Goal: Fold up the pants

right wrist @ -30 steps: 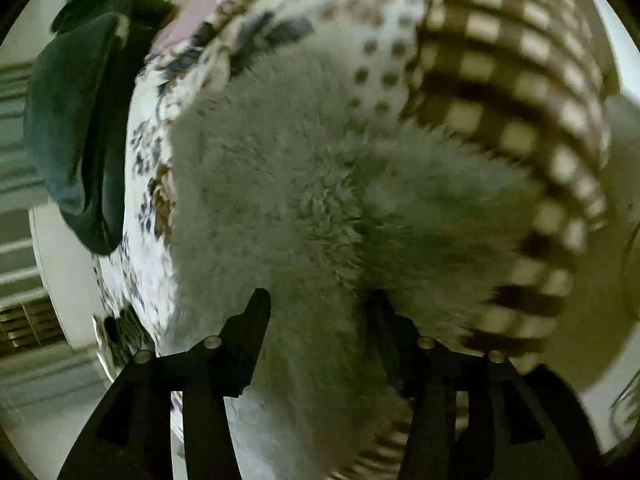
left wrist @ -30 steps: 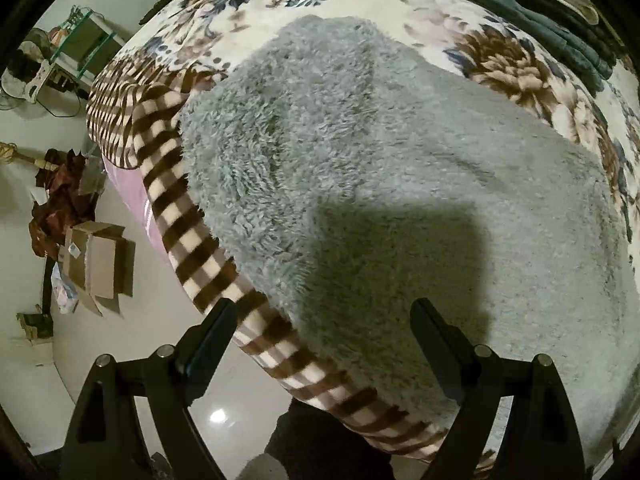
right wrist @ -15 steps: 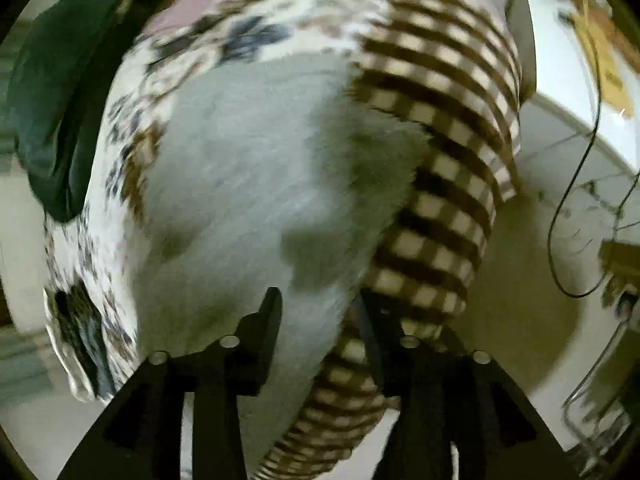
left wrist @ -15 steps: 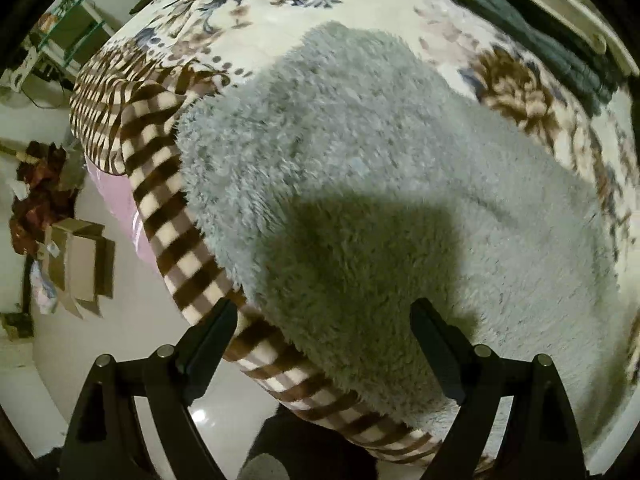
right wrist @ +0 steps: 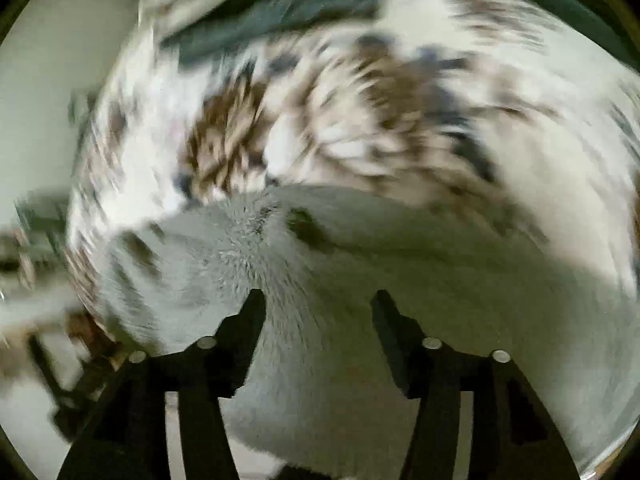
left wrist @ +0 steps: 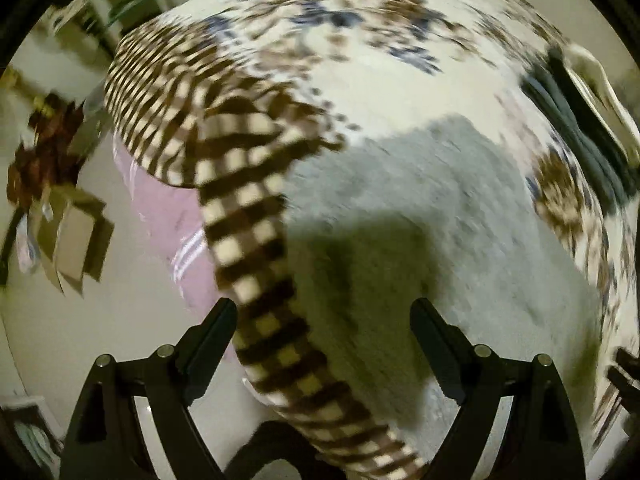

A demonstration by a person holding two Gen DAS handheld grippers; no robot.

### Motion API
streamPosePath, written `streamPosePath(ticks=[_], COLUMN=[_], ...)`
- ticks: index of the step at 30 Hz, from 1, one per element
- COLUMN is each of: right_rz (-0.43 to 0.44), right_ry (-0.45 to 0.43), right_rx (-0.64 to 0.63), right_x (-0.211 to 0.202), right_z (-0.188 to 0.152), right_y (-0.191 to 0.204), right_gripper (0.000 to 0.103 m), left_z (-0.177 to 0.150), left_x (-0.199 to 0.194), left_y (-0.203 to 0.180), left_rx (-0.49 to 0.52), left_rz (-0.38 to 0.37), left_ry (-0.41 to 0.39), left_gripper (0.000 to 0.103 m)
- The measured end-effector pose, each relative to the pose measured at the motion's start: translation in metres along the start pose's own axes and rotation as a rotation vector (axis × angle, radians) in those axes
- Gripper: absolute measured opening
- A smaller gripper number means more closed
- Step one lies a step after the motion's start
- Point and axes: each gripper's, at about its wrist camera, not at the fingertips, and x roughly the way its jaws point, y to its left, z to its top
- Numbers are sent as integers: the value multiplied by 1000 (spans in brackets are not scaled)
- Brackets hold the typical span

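Note:
The pants are grey fleece [left wrist: 460,220] and lie on the floral bed blanket [left wrist: 380,60], near its brown checked edge [left wrist: 248,216]. My left gripper [left wrist: 324,324] is open, with its fingers straddling the checked edge and the near side of the pants. In the right wrist view the grey fleece [right wrist: 360,264] fills the lower half and bulges up between my right gripper's [right wrist: 318,312] fingers, which stand part open with the fabric passing between them. Both views are blurred by motion.
Dark green folded clothes [left wrist: 580,128] lie at the bed's far right; they also show in the right wrist view [right wrist: 280,4]. A pink sheet [left wrist: 168,208] hangs below the blanket. Cardboard boxes [left wrist: 76,236] and clutter sit on the floor at left.
Both cameras have swung quickly. The left view has shifted so the checked edge now runs between the fingers. The right gripper has turned from the bed edge towards the floral blanket, with its fingers wider apart.

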Motion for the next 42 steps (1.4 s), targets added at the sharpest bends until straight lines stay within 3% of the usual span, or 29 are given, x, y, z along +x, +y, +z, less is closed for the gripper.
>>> streamPosePath(ticks=[1,2,3,4,7,10,11,15,17,19,22,23,24,25,29,34,37,39,40,42], right_rz=[-42,-83,-118,-133,-215,-255,-264,-227,-187,-124,-58,-42,-17,4,39,57,81,83,78,61], right_ry=[43,87,120,123,21,-104,-115,8,0,-41,-83,-90,-95,-97,-73,-3,12,-5,-16,-46], right_rx=[-40,-80,-111,-123,-185,-91,-54,-5,23,66,132,164,211,265,516,829,994,1043,1046,1027], right_x=[16,30,41,43,24,-2,-5,19,8,-12,-39,-39,-44,-44,-33,4,28,38,41,40], right_z=[9,13,20,24,28,39,42,43,31,8,-27,-40,-54,-67,-121,-194,-218,-226,-226,-228], right_y=[8,14,18,19,31,22,15,14,13,15,8,16,7,1,-25,-75,-101,-107,-106,-100], right_gripper=[59,52,35,10,8,8,8,16,43,57,61,61,61,61,61,61,61,35,6,6], left_z=[4,5,8,10,13,13,13,22,29,39,49,51,52,54,60,61,59,59,59,60], left_x=[0,-1,-2,-4,-3,4,6,3,0,7,37,44,49,50,26,20,19,19,18,18], left_y=[6,12,19,26,49,63,65,48,29,3,-29,-35,-40,-43,-29,-17,-17,-17,-16,-20], left_rx=[-12,-18,-25,-34,-75,-119,-129,-125,-78,5,117,139,154,169,146,143,159,161,163,154], left_rz=[-4,-4,-7,-6,-10,-24,-35,-115,-149,-165,-135,-143,-150,-157,-197,-187,-172,-170,-163,-160], left_ry=[-3,-7,-12,-16,-10,24,33,40,31,49,118,135,141,137,53,58,54,52,48,45], left_gripper=[88,88,88,88,88,88,88,88,88,88,88,71,30,22,17,17,17,17,17,17])
